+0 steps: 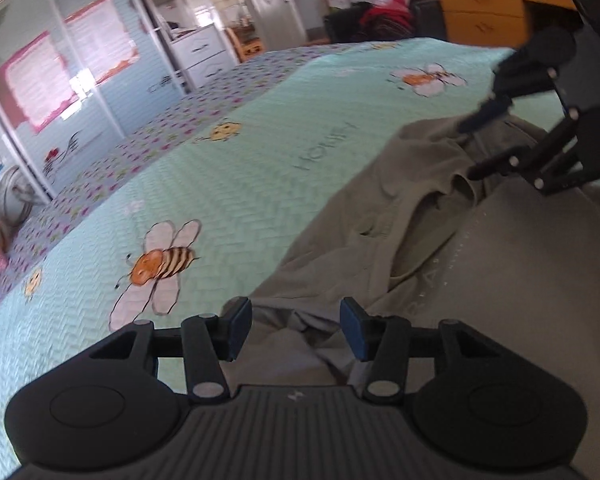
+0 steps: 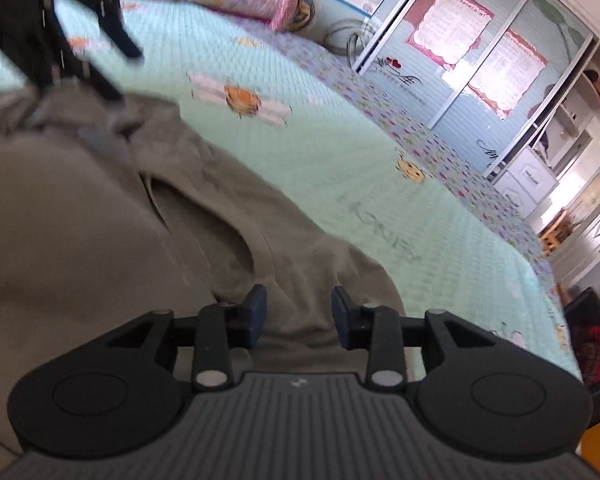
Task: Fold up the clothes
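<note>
Both pairs of jaws stand apart, gripping nothing: the left gripper [image 1: 296, 330] and right gripper [image 2: 299, 316] hover over the olive garment [image 1: 440, 240], which lies rumpled beneath and ahead of them on the bedspread [image 1: 240, 168], partly doubled, not yet neatly folded.

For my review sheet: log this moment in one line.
left gripper open | right gripper open | both over olive garment | bedspread | unfolded
</note>
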`<state>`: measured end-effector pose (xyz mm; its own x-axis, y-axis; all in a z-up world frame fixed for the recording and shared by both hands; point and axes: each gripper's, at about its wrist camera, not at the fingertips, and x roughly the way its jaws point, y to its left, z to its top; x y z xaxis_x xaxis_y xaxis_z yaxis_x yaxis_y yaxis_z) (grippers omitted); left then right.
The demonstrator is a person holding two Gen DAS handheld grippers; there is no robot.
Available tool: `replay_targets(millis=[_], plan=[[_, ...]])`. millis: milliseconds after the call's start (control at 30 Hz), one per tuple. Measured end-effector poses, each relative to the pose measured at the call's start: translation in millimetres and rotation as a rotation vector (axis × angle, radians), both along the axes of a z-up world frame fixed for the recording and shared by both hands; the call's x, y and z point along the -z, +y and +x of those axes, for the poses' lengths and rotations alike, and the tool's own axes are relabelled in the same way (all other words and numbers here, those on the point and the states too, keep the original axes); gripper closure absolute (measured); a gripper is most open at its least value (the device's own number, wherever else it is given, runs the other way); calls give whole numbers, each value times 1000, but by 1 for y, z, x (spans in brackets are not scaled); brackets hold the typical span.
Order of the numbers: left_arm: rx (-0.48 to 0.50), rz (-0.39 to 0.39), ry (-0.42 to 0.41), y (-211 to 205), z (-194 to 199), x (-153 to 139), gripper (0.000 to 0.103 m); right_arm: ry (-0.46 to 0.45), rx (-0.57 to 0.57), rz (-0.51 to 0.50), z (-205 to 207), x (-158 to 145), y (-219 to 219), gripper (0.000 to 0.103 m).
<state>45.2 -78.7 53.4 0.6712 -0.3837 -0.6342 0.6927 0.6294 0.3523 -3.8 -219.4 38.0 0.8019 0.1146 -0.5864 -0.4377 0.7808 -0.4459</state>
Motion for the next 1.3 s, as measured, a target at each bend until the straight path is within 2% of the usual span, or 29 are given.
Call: replay_targets(millis=[100, 300, 467, 533, 600, 800, 1000, 1200, 1300], plan=[[6, 62, -29, -9, 5, 8, 51, -21, -36, -7, 3, -3, 12, 55], [-31, 67, -32, -3, 19, 11, 51, -35, -57, -94, 22, 11, 27, 56], [4, 102, -54, -5, 19, 15, 51, -9, -61, -99, 29, 19, 30, 59], [18, 117, -63, -6, 19, 16, 51, -10, -53, -124, 33, 24, 33, 63], [32, 131, -71, -7, 18, 18, 51, 2, -37, -131, 38, 25, 33, 75], [66, 172, -87, -7, 18, 25, 51, -4, 38, -53, 48, 21, 23, 93], [59, 155, -86, -12, 28, 27, 51, -13, 92, 71, 56, 6, 12, 96], [133, 236, -109, -19, 24, 30, 51, 2, 129, 120, 67, 0, 7, 96], [159, 249, -102, -17, 18, 25, 51, 0, 127, 127, 66, -1, 6, 96]])
